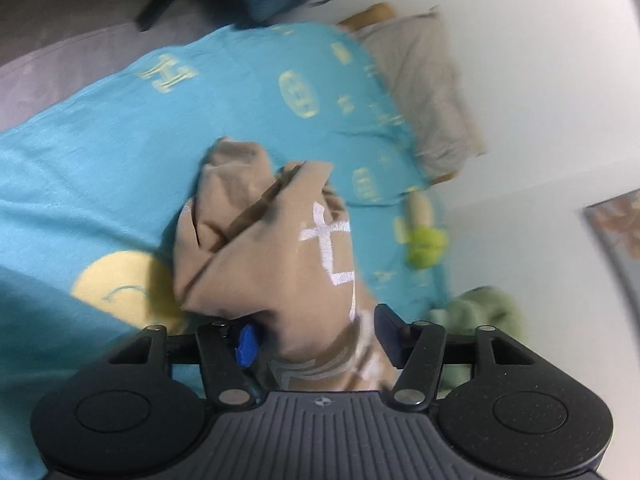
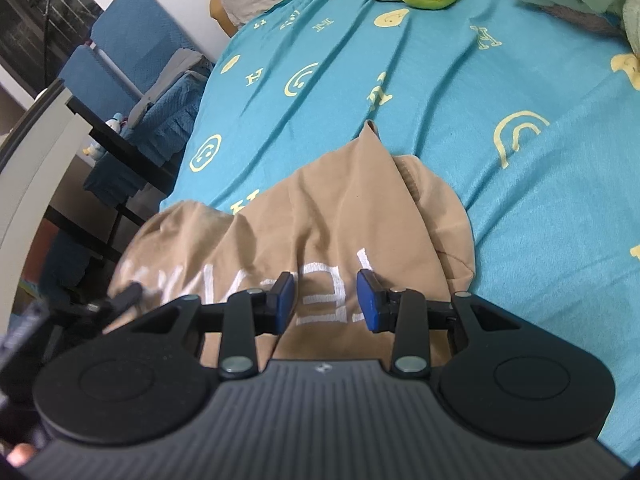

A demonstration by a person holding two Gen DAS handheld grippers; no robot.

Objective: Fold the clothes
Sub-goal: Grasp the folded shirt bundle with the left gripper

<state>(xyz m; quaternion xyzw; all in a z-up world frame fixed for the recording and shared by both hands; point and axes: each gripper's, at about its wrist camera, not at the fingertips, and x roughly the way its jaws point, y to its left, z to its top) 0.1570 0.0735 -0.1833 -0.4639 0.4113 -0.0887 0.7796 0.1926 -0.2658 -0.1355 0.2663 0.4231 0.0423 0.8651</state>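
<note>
The tan sweatshirt (image 2: 320, 220) lay bunched on the blue blanket (image 2: 360, 80) at six o'clock — left gripper (image 1: 316, 340) seemingly pinching fabric, right gripper (image 2: 326, 298) released above the lettering — so spreading it flat likely came next.

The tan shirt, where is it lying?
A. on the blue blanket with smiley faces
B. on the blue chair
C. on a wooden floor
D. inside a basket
A: in the right wrist view the tan shirt is spread on the blue blanket printed with yellow smileys and letters; the blue chair stands off to the side with no shirt on it.
</note>
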